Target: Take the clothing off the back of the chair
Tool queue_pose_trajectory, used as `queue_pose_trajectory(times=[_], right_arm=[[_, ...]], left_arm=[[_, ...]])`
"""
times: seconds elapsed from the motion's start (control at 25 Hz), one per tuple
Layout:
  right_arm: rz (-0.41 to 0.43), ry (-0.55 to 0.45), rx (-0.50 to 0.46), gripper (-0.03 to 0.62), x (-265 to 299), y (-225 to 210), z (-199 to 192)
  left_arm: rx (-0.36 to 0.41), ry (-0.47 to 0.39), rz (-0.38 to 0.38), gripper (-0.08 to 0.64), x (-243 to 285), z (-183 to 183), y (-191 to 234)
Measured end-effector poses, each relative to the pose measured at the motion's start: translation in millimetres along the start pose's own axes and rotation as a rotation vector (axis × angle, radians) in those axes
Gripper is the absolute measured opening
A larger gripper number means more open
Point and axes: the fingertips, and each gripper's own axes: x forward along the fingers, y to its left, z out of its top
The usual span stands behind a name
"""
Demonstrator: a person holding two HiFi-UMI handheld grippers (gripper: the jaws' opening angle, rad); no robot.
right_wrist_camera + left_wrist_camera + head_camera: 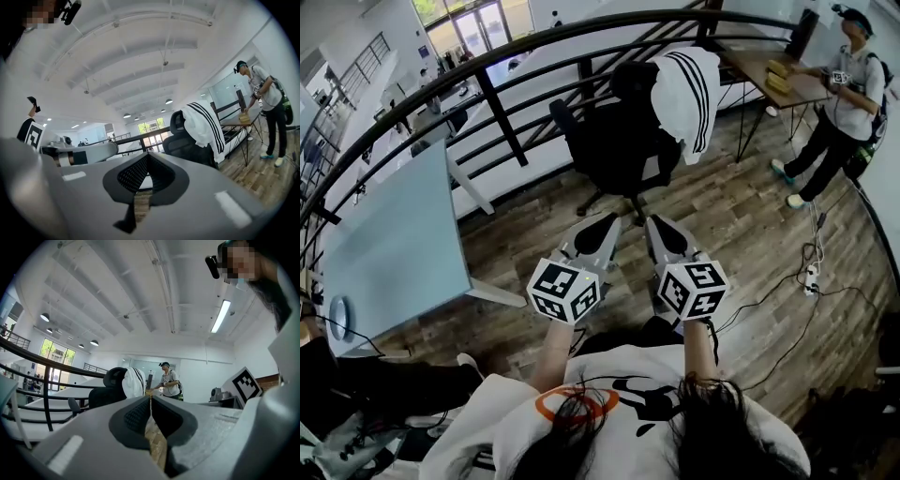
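White with black stripes, the clothing [689, 94] hangs over the back of the black office chair [614, 141], which stands on a wood-plank floor [731, 211] beside a curved black railing [502, 112]. My left gripper [602, 225] and right gripper [660, 227] hover short of the chair, jaws pressed together on nothing. A pale table [394, 244] sits left, and a person [844, 94] stands at a wooden desk [764, 66].

Probably office: desks [389, 253], swivel chair [619, 141]
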Motion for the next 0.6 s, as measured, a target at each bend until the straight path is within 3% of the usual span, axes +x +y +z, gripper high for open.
queue_pose_trajectory(times=[0.16,0.36,0.6], right_arm=[[-0.015,0.007,0.001,0.015,8,-8,-5],[0.011,0.012,0.001,0.02,27,-13,-1],[0.043,0.014,0.01,0.026,51,-60,16]], left_arm=[[-0.012,0.015,-0.005,0.0,3,-9,7],[-0.019,0.011,0.043,0.0,8,-7,26],[-0.018,0.023,0.077,0.0,63,-9,38]])
